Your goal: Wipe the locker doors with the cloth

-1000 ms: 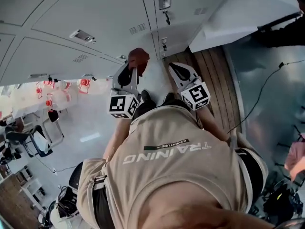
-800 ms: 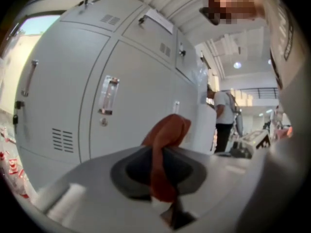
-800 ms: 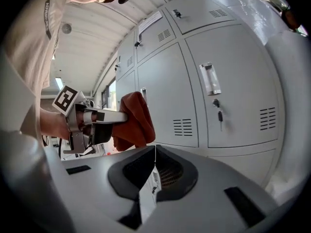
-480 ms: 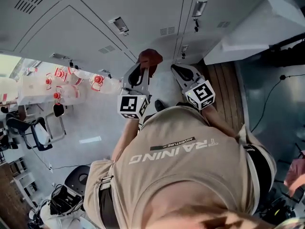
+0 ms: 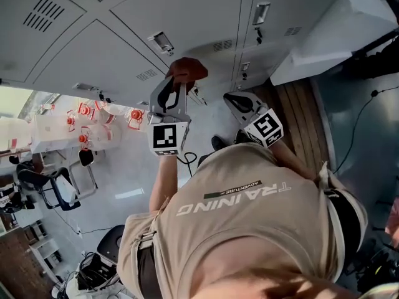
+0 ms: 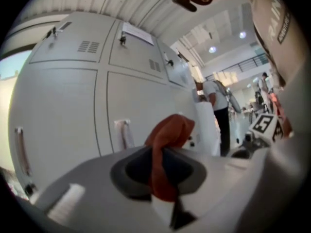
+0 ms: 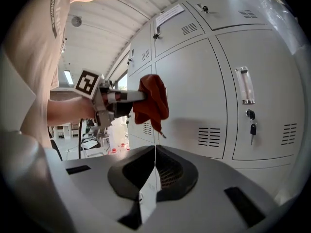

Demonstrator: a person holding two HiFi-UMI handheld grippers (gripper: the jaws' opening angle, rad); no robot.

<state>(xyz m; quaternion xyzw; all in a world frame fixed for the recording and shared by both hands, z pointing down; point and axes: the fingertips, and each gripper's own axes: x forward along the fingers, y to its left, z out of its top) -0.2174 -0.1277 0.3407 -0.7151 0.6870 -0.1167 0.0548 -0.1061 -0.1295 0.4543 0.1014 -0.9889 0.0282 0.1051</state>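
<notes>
Left gripper (image 5: 176,83): jaws pinch the red cloth (image 5: 186,68), close before the locker door (image 5: 199,17).
Right gripper (image 5: 239,99): jaws pressed together, empty, farther from that door.
Risk: rubbing may pull the cloth out of the pinch, or snag it on the door handle (image 6: 123,132).

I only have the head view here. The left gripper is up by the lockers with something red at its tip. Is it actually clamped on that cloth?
Observer: Yes. The left gripper view shows the left gripper shut on the red cloth, which bunches out past the tips.
Operator: And the right one, is it holding anything?
Observer: No. In the right gripper view, the right gripper has its jaws together with nothing between them.
Operator: Anything on the doors to avoid?
Observer: A key hangs below the handle on the locker door at that view's right.
</notes>
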